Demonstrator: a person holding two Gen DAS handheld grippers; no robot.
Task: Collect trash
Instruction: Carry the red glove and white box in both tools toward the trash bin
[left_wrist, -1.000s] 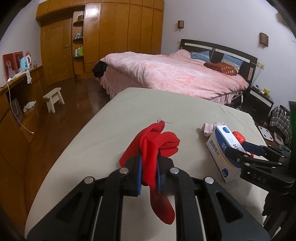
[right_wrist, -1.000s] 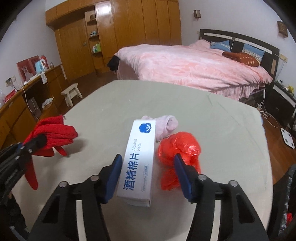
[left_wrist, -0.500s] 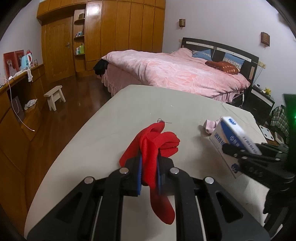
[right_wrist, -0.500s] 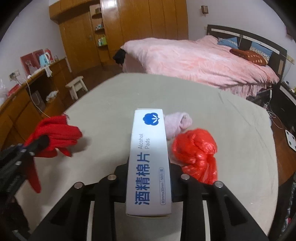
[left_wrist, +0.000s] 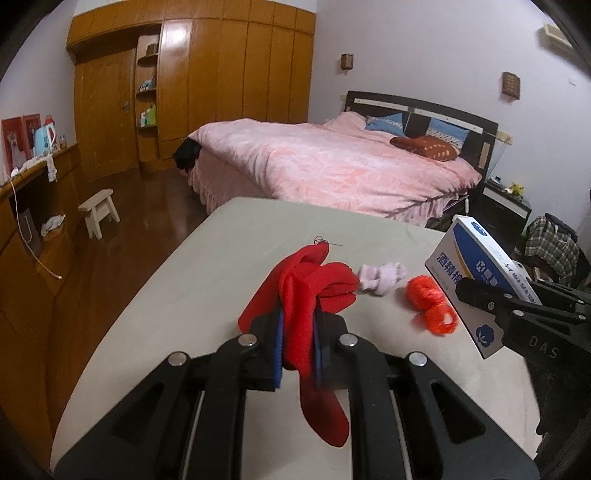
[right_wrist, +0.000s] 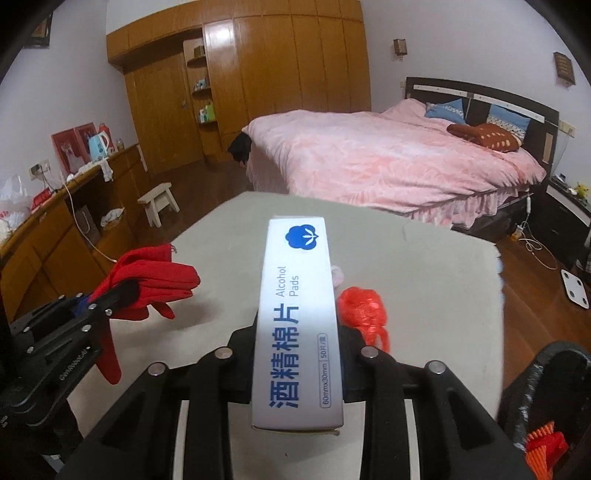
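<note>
A white-and-blue alcohol pads box (right_wrist: 297, 317) and red sock (left_wrist: 306, 295) hang lifted, crumpled red bag (left_wrist: 430, 304) lying on the table (left_wrist: 207, 266).

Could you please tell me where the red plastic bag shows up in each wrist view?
Left wrist: the red plastic bag lies right of centre on the grey table.
Right wrist: the bag peeks out right of the held alcohol pads box.
Shared landmark: the pink bed.

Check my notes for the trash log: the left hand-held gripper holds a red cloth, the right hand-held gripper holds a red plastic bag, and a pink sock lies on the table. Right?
One slip: the right hand-held gripper is shut on the white alcohol pads box, as the right wrist view shows. The red plastic bag lies on the table beside the pink sock. The left hand-held gripper does hold the red cloth.
</note>
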